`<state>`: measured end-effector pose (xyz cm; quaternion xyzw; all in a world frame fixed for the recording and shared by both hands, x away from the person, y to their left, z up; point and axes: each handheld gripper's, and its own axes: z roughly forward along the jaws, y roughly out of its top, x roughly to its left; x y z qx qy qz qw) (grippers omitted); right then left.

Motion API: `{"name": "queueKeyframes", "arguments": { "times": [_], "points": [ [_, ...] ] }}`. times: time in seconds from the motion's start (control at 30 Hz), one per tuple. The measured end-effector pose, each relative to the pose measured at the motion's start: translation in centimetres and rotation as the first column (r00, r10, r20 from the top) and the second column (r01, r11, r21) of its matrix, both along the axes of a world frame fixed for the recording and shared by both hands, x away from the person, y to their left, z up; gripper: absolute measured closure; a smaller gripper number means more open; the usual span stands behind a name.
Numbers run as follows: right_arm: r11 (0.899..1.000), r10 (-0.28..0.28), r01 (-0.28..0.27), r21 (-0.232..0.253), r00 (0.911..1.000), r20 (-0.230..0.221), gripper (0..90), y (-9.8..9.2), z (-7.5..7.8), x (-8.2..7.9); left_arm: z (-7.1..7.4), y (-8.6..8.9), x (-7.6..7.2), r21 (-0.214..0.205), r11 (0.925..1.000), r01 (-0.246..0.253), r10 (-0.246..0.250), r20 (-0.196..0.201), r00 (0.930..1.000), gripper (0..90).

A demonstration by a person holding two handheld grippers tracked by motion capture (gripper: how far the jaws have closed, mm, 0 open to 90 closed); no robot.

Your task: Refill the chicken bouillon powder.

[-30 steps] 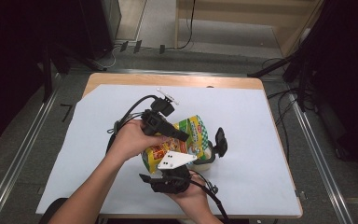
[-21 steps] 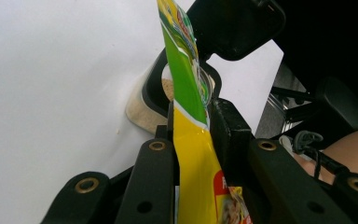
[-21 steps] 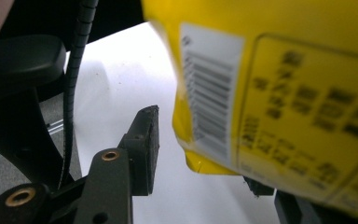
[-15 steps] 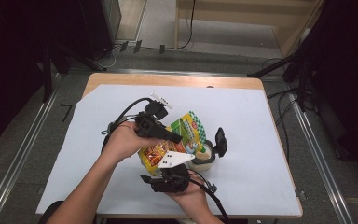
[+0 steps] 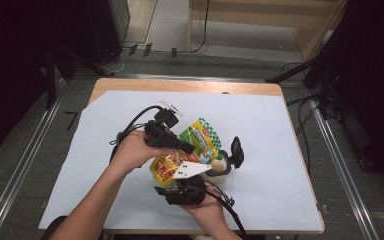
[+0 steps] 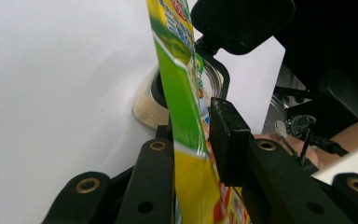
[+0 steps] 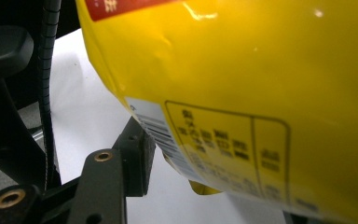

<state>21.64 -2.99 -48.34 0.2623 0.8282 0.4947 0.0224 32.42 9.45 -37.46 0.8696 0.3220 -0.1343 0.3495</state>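
Yellow-and-green snack packet [image 5: 192, 147] sits squeezed between the left gripper's [image 6: 191, 140] jaws, which have just been opening a touch yet look clamped on its thin edge, probably to hold it upright. The right gripper [image 7: 214, 154] has the packet's base between its jaws; can't tell if they're pressing it, guessing they steady it.

Glossy plastic snack bag [image 5: 190, 150]; smooth matt white table cover [image 5: 280, 150].
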Motion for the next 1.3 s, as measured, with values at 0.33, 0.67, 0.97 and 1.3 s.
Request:
{"name": "queueKeyframes", "arguments": {
  "times": [0.33,0.67,0.97,1.3],
  "points": [
    [1.000,0.013,-0.012,-0.028,0.9998,0.012,51.3,0.2,-0.5,-0.1,-1.0,-1.3,0.4,0.010,0.9995,0.028,-0.028,0.024,0.9993,84.1],
    [0.998,0.025,-0.024,-0.050,0.9994,0.023,51.2,0.5,-0.7,-0.4,-0.3,0.5,0.3,-0.034,0.9980,0.054,-0.054,-0.007,0.9985,88.7],
    [0.999,0.018,-0.016,-0.046,0.9981,0.059,50.5,0.4,-0.1,-0.4,0.5,1.8,0.5,-0.084,0.9942,0.067,-0.068,-0.012,0.9976,89.4],
    [0.999,0.011,-0.007,-0.049,0.9964,0.084,50.3,0.1,0.1,-0.4,0.9,2.3,0.5,-0.102,0.9931,0.058,-0.059,-0.007,0.9982,90.0]
  ]
}}
